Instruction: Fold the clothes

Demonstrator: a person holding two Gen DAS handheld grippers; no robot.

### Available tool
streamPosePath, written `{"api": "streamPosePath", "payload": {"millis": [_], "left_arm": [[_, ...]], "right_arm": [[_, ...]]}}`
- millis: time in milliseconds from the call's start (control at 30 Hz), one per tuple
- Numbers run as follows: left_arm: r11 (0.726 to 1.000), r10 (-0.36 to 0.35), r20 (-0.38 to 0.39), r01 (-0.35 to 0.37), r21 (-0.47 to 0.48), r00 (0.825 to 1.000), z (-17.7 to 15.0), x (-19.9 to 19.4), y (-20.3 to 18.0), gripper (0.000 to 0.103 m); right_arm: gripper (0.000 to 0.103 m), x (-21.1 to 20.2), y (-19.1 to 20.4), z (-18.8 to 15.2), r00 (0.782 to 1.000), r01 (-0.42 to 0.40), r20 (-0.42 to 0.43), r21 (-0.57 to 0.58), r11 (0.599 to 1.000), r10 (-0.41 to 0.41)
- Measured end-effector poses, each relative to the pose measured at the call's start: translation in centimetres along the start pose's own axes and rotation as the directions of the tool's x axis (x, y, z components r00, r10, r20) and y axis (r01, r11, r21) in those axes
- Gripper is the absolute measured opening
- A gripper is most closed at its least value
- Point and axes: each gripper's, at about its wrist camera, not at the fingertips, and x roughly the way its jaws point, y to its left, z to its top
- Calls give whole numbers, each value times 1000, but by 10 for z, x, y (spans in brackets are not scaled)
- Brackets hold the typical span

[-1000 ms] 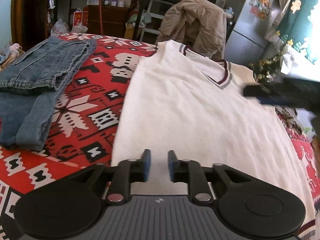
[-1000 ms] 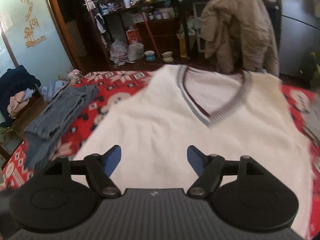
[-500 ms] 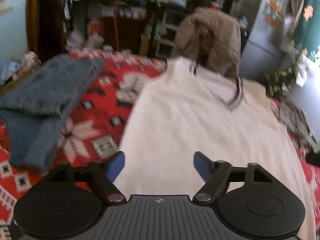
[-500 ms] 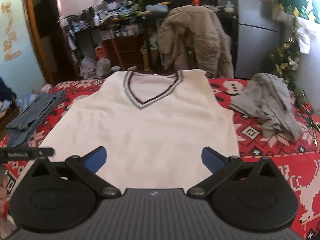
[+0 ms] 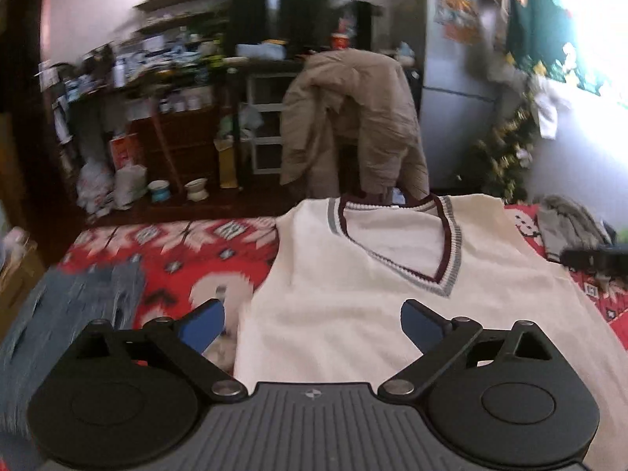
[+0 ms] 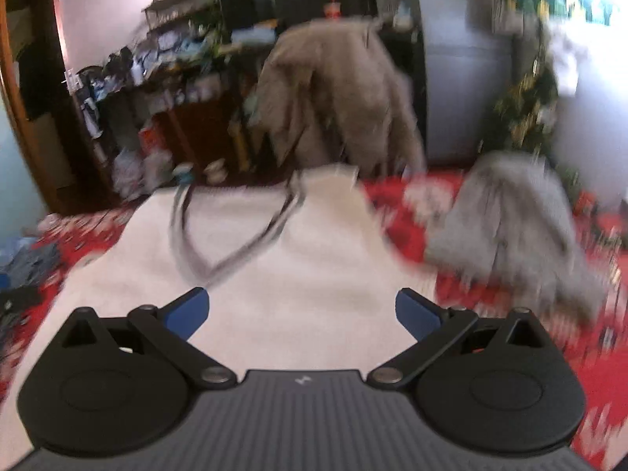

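A cream V-neck knit vest [image 5: 353, 298] with a grey and maroon collar lies flat on the red patterned bedspread [image 5: 188, 263]. My left gripper [image 5: 313, 322] hovers open over the vest's left side, holding nothing. In the right wrist view the same vest [image 6: 274, 282] spreads below my right gripper [image 6: 301, 312], which is open and empty over the right side of the vest. The right view is blurred by motion. The tip of the right tool [image 5: 592, 256] shows dark at the right edge of the left view.
Folded blue jeans [image 5: 66, 314] lie on the bedspread at the left. A crumpled grey garment [image 6: 518, 227] lies right of the vest. A tan jacket [image 5: 353, 117] hangs over a chair beyond the bed's far edge, with cluttered shelves and a fridge behind.
The left gripper went from nearly shut to wide open and swung up toward the collar. The right gripper opened wider and moved to the right, bringing the grey garment into view.
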Motion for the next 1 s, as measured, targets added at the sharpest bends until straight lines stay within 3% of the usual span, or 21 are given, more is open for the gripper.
{"api": "streamPosePath", "payload": {"millis": [33,100,167,333,400,467,600,700,800,1000], "left_arm": [[1000,1,-7,-1,21,1000,9,7,1,97],[998,27,2,-27,54,1000,30,22,6,97],[1000,6,-33,-5,31,999,47,36,15,97],[998,-60,-136,55,-45,989,87,73,39,81],[999,-44,-176,38,-37,983,98,84,42,70],[999,-47,-197,46,-9,979,104,93,43,68],[996,-72,-213,82,41,974,110,119,50,60],[995,-101,-275,98,-27,956,110,152,65,52],[985,-158,-342,126,-116,926,114,182,82,41],[970,-242,-386,209,-126,890,115,215,86,44]], "right_arm": [[102,8,2,11,1000,26,0,-32,999,-26],[102,30,9,33,996,26,-76,-124,992,-36],[102,50,15,53,988,10,-153,-185,983,-38],[102,73,18,100,989,20,-141,-89,996,-33],[102,75,19,118,992,37,-117,-53,998,-43],[102,71,19,136,996,34,-84,-15,999,-36],[102,79,18,165,995,-13,-103,13,1000,14],[102,100,14,172,988,-33,-153,19,999,36],[102,126,8,175,982,-34,-185,38,999,41],[102,184,-12,171,948,33,-318,24,999,-24]]}}
